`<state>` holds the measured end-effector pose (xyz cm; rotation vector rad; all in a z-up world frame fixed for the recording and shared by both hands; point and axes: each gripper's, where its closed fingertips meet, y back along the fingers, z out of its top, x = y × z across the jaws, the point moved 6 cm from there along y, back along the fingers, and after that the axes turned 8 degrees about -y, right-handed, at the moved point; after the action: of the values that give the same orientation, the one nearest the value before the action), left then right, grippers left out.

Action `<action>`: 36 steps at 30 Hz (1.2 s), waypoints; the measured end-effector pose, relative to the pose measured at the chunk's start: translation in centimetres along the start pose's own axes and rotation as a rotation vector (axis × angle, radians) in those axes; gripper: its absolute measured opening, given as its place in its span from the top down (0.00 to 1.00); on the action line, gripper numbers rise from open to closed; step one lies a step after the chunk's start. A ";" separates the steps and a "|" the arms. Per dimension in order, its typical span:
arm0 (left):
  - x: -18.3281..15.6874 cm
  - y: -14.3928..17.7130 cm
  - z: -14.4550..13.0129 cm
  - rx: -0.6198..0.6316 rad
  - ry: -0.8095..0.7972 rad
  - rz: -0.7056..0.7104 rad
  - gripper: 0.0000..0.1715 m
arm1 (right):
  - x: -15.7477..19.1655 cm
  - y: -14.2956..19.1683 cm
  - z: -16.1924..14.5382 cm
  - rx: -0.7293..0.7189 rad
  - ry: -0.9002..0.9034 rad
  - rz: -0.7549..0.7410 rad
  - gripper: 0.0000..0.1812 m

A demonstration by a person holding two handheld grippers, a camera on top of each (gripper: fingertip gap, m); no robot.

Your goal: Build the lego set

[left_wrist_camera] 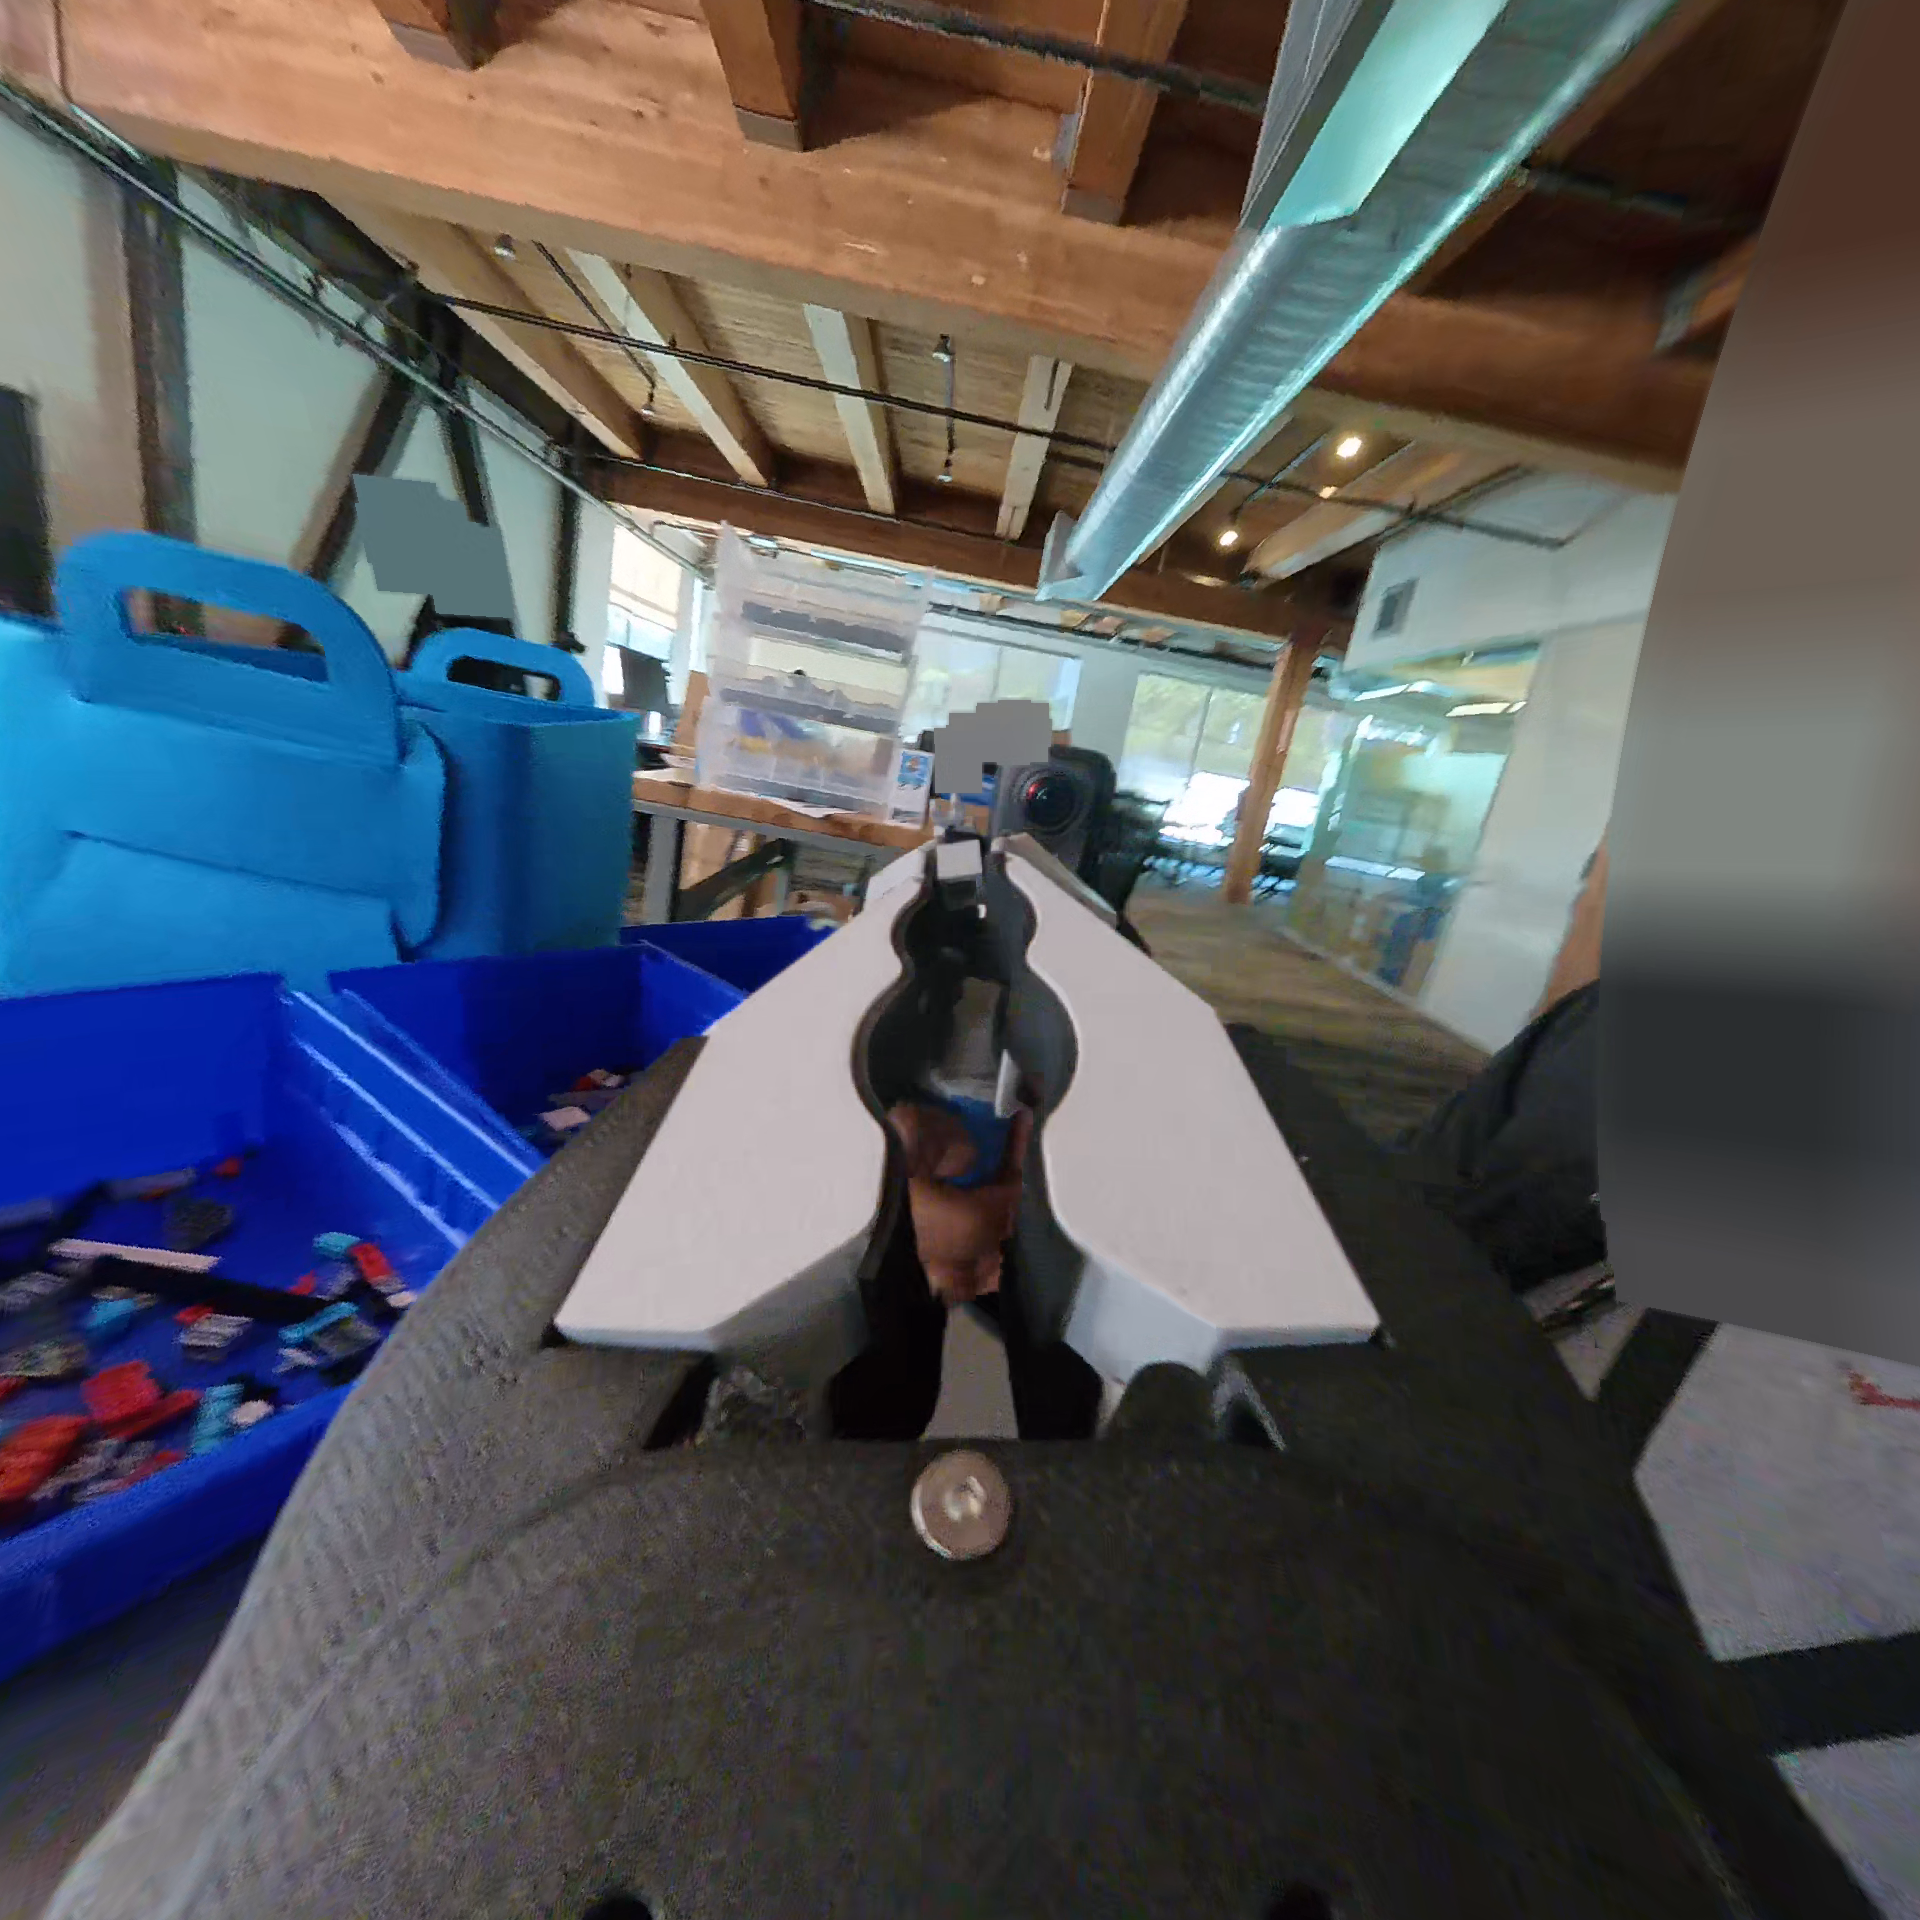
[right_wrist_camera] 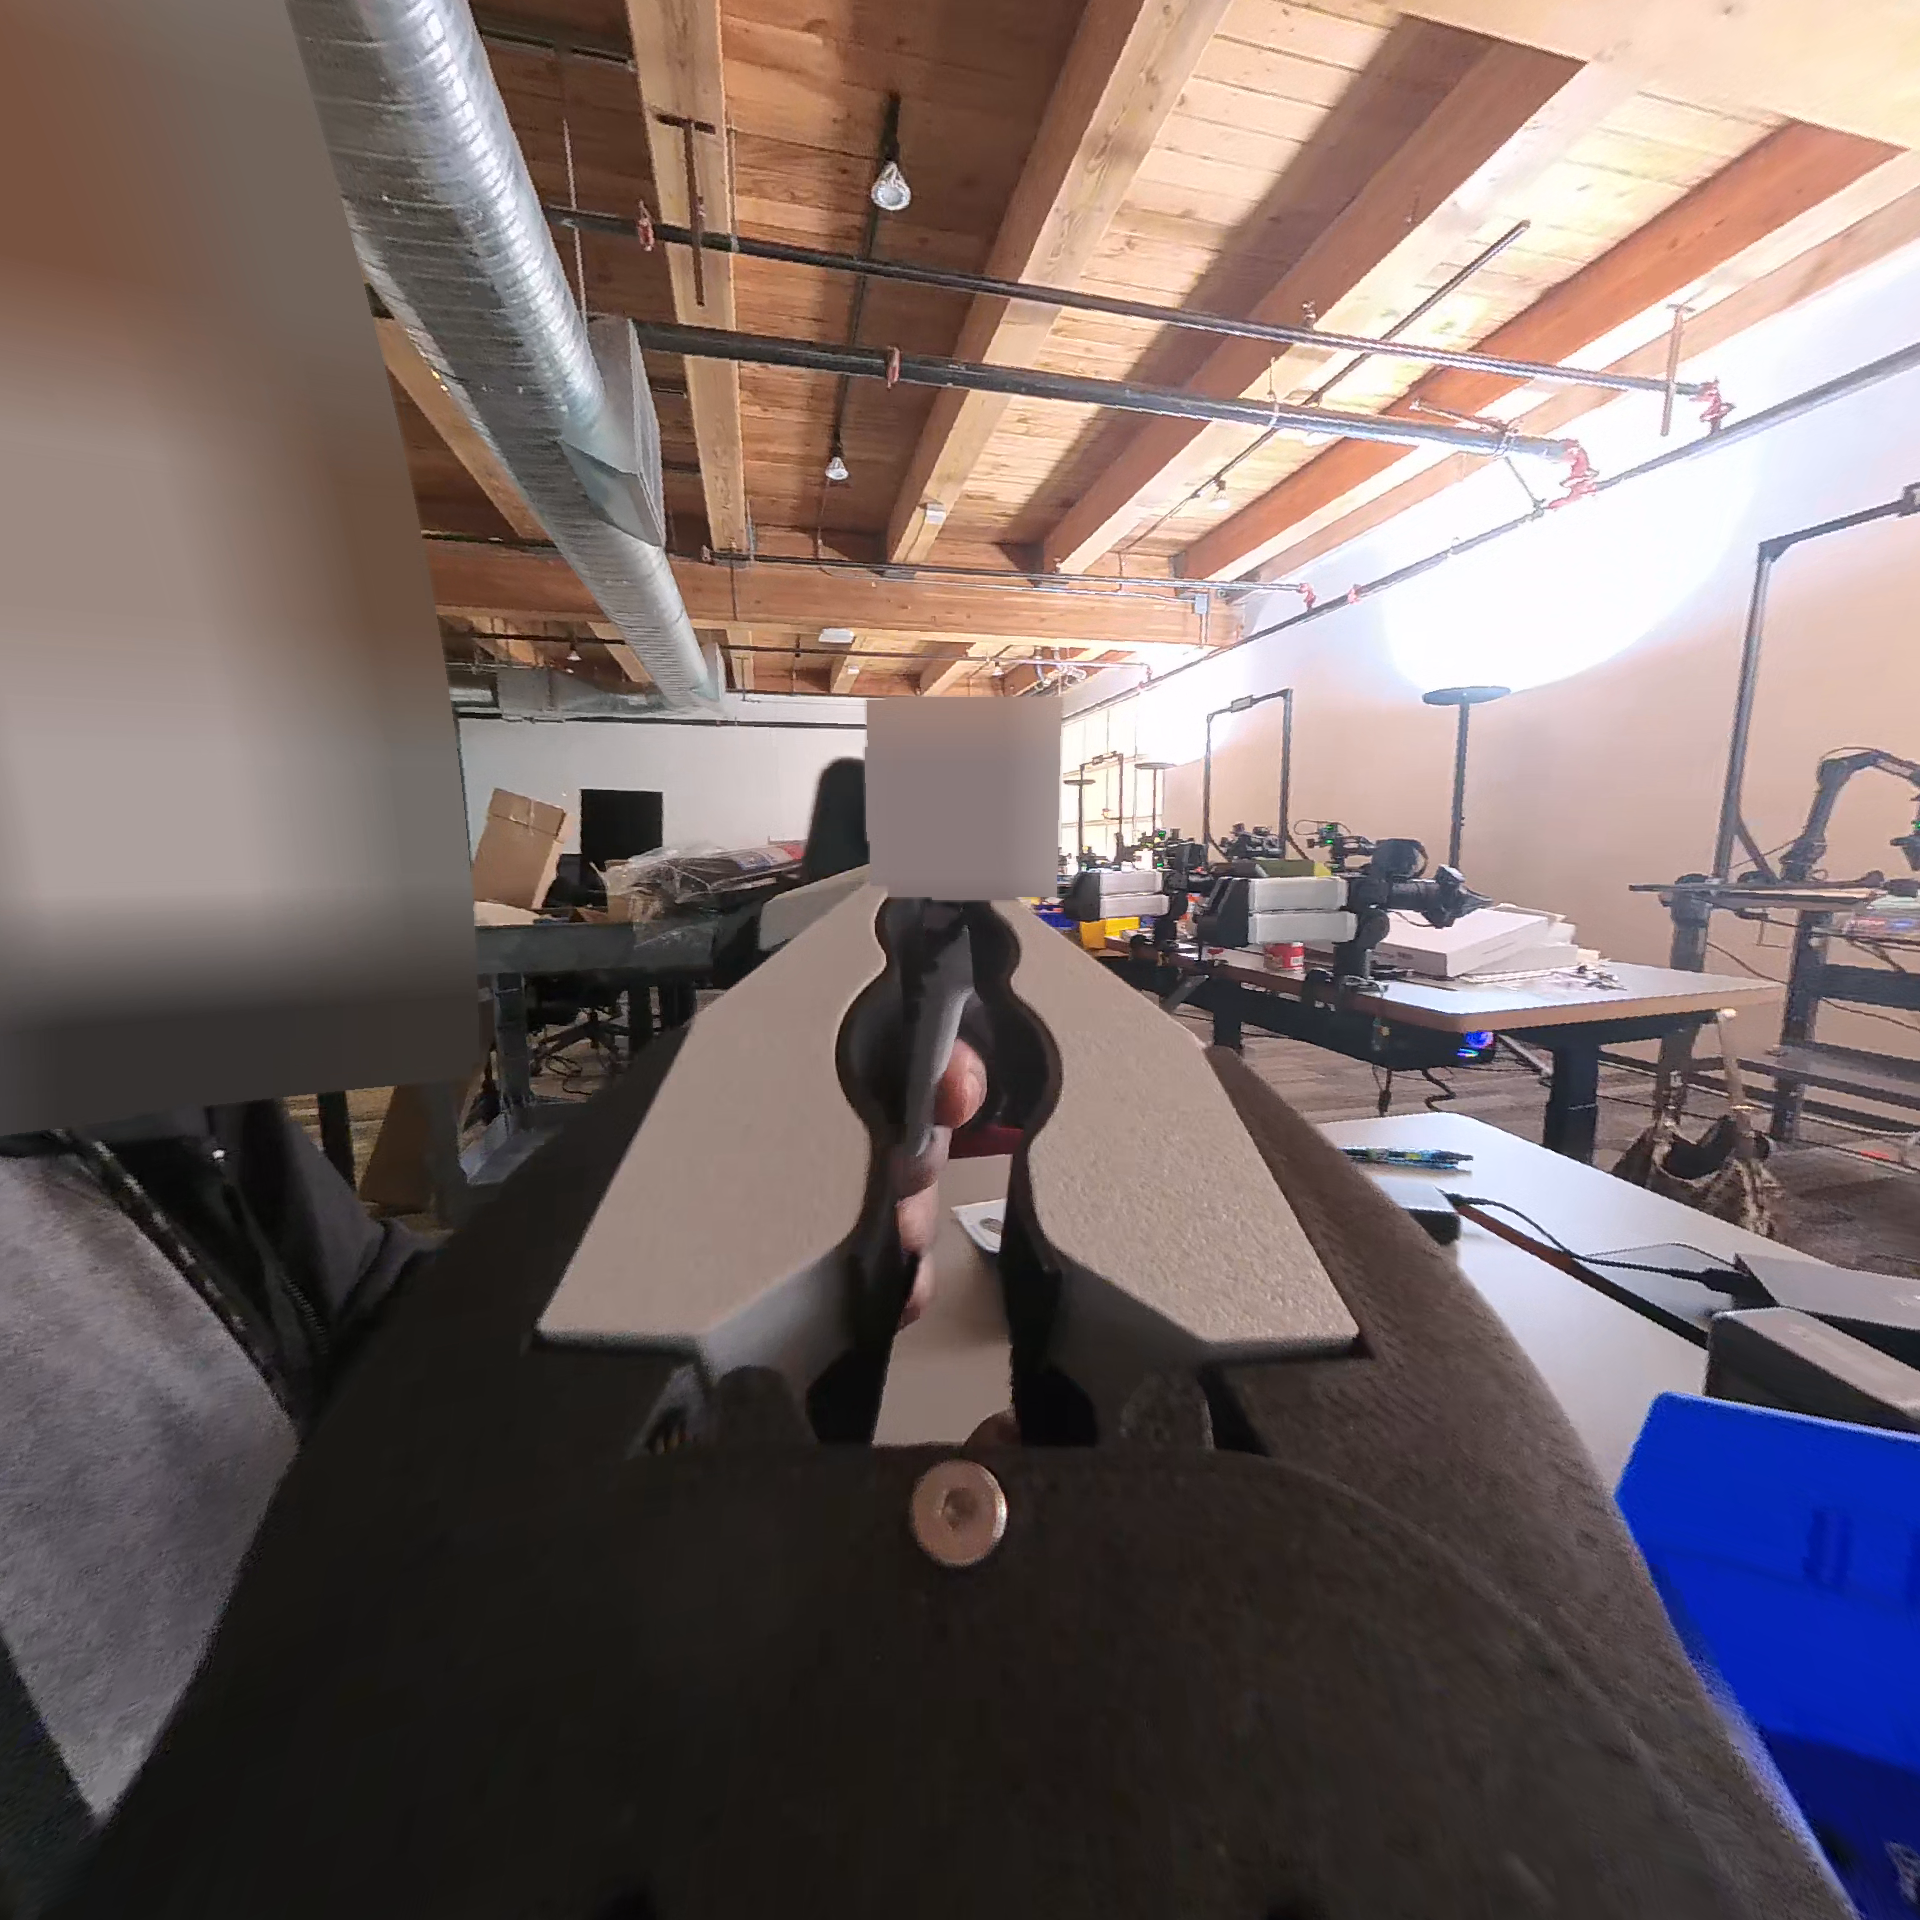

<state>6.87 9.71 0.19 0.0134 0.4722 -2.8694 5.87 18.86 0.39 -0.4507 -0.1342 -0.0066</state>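
Observation:
My left gripper is raised in the air with its white fingers nearly together, shut on a small light grey lego piece at the tips. My right gripper faces it tip to tip; its camera shows just behind the piece. In the right wrist view my right gripper has its fingers close together. A mosaic patch covers their tips, so what is between them is hidden. The left gripper's dark body and a hand show through the gap.
Two blue bins of several loose red, blue, grey and black lego pieces sit at lower left, with light blue bags behind. Another blue bin stands at lower right on the grey table, beside black boxes and cables.

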 end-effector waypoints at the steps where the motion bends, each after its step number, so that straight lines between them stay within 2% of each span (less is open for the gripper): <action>1: -0.1 0.0 0.1 0.014 -0.045 0.015 0.95 | 0.0 0.0 0.0 0.003 -0.009 0.005 0.95; 15: -0.9 0.1 0.1 0.113 -0.482 0.173 0.95 | 0.0 0.1 0.0 0.078 -0.184 0.005 0.94; 24: -0.4 0.3 -0.3 0.149 -0.635 0.269 0.95 | -0.6 0.3 -0.5 0.130 -0.269 -0.054 0.96; 26: 0.0 0.3 -0.5 0.149 -0.586 0.267 0.95 | -0.7 0.5 -0.7 0.141 -0.250 -0.068 1.00; 30: 0.8 0.6 -0.7 0.094 -0.395 0.199 0.95 | -1.3 0.5 -0.9 0.138 -0.229 -0.093 1.00; 33: 1.6 0.7 -1.1 0.054 -0.180 0.137 0.95 | -1.9 0.8 -0.8 0.150 -0.180 -0.120 1.00; 36: 2.2 0.8 -1.6 0.001 0.073 0.042 0.95 | -2.5 1.5 -0.1 0.139 -0.044 -0.147 0.96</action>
<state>4.92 8.94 -1.64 0.1267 0.4785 -2.8356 3.46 20.11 -0.67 -0.3013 -0.2091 -0.1309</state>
